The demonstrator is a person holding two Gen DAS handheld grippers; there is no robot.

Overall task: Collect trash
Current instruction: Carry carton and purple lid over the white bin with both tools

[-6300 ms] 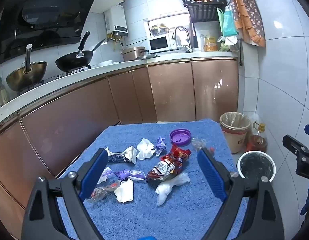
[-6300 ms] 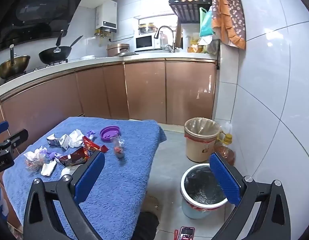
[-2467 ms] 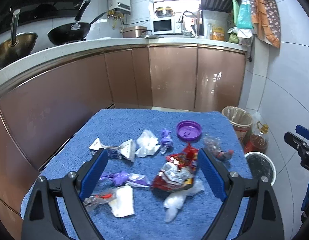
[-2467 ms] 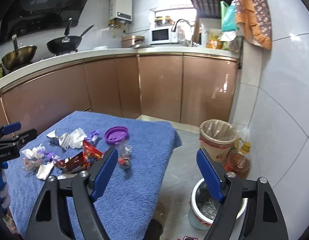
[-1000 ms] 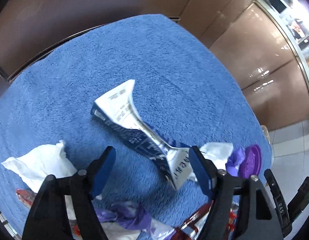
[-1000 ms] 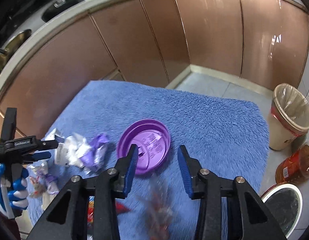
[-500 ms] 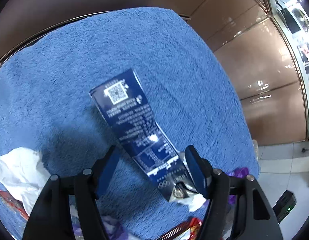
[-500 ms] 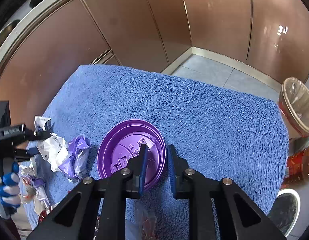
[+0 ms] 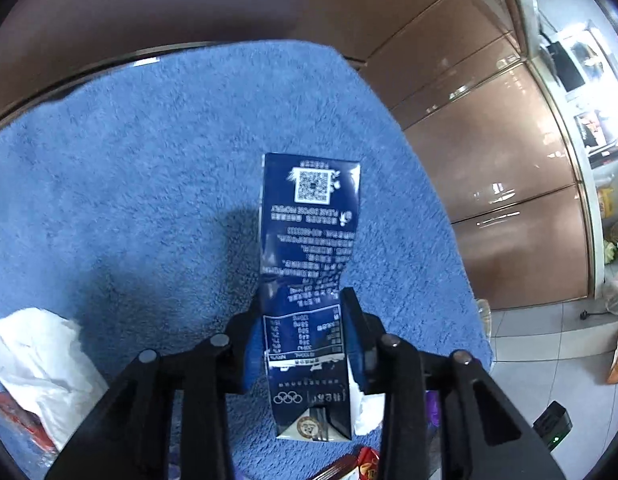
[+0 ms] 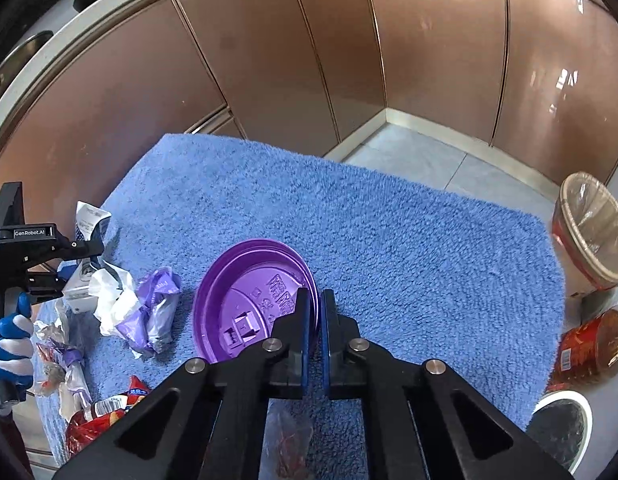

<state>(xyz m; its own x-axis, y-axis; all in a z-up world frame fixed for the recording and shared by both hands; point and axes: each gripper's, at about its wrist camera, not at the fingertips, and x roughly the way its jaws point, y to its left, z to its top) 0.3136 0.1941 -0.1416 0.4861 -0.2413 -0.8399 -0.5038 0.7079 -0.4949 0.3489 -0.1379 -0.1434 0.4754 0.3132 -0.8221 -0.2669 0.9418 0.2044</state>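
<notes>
My left gripper (image 9: 303, 320) is shut on a flattened dark blue drink carton (image 9: 309, 240) and holds it above the blue towel (image 9: 149, 160). My right gripper (image 10: 315, 300) is shut on the right rim of a purple cup lid (image 10: 249, 304) that lies on the towel (image 10: 389, 240). In the right wrist view the left gripper (image 10: 85, 248) shows at the far left with the carton (image 10: 89, 220) in it. A crumpled white and purple wrapper (image 10: 145, 312) lies left of the lid.
A red snack bag (image 10: 97, 412) and small wrappers (image 10: 57, 360) lie at the towel's near left. White tissue (image 9: 41, 352) lies lower left in the left wrist view. A lined bin (image 10: 589, 236), an oil bottle (image 10: 585, 348) and a white bucket (image 10: 561, 436) stand on the floor to the right.
My left gripper has closed on the carton and lifted it off the towel. My right gripper has closed on the rim of the purple lid.
</notes>
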